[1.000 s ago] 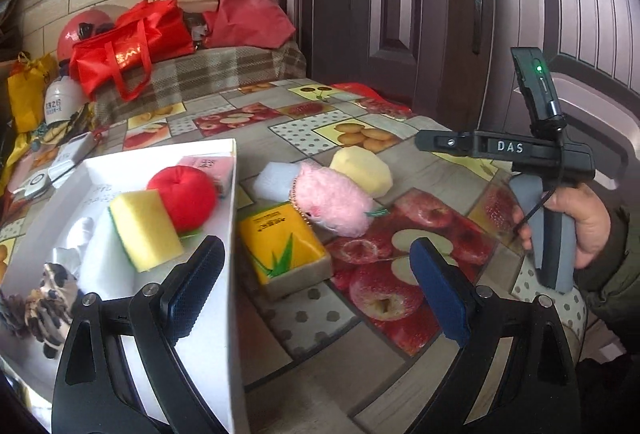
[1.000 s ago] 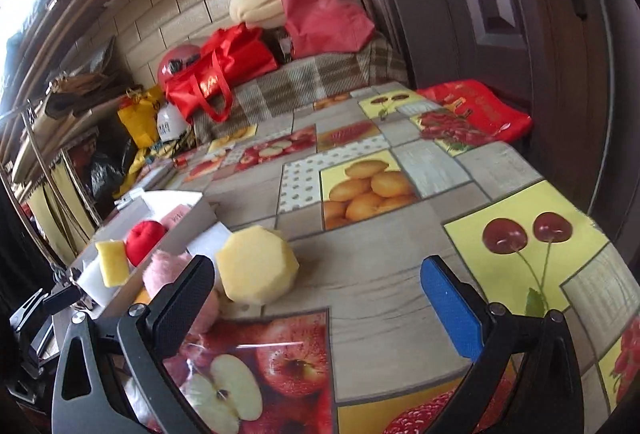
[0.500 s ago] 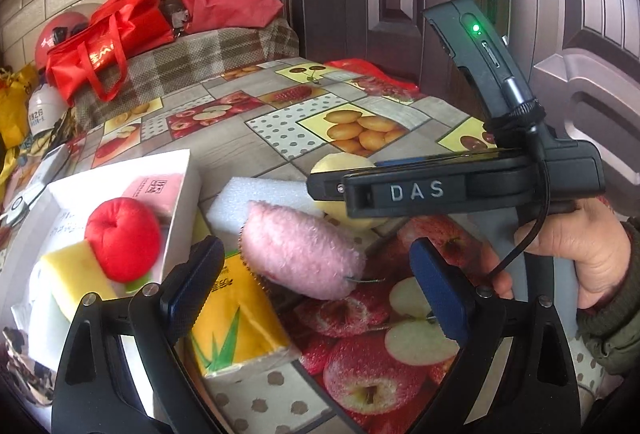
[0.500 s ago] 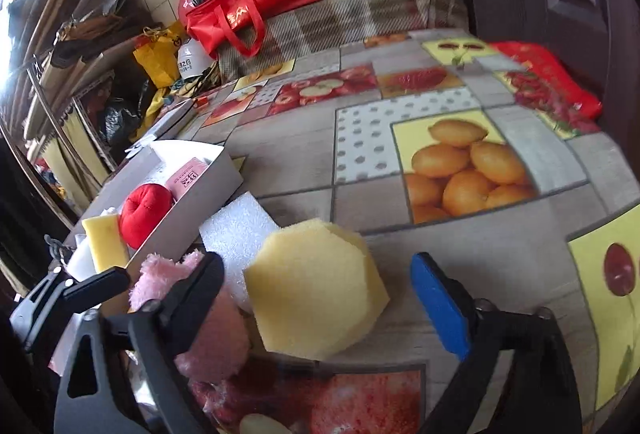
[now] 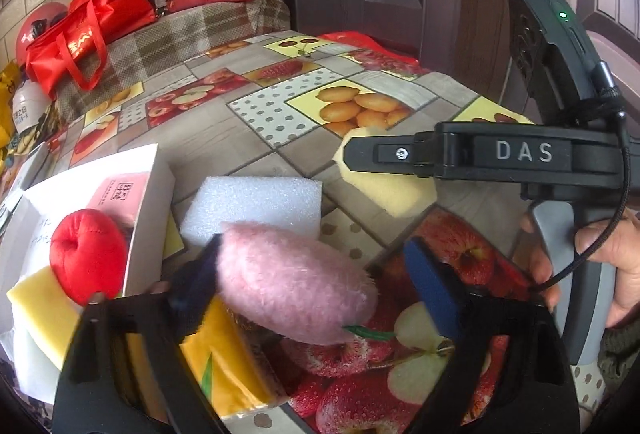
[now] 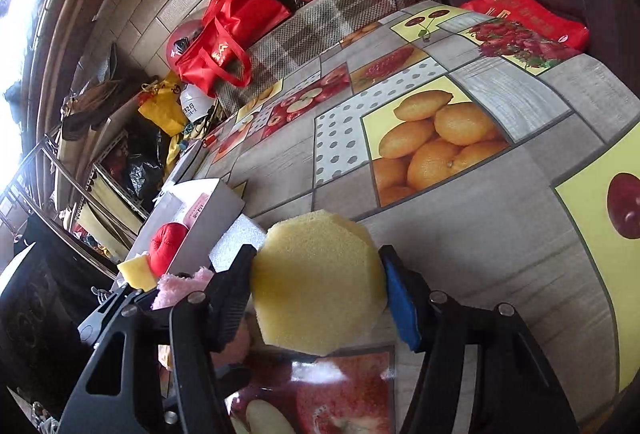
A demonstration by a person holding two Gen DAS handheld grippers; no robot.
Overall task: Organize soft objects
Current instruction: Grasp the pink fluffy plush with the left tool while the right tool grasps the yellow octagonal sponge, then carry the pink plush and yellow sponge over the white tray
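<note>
Both grippers closer: sponge [image 6: 316,286], plush [image 5: 292,286].

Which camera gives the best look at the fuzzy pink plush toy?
The left wrist view: the fuzzy pink plush toy fills the middle between the left gripper fingers, nearly whole. The right wrist view shows only a pink tuft at its lower left, behind the black gripper frames.

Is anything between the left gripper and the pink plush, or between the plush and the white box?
Nothing visible blocks the left gripper: its open fingers already straddle the pink plush. Toward the white box, only the box's near wall stands between; the white foam block lies behind.
</note>
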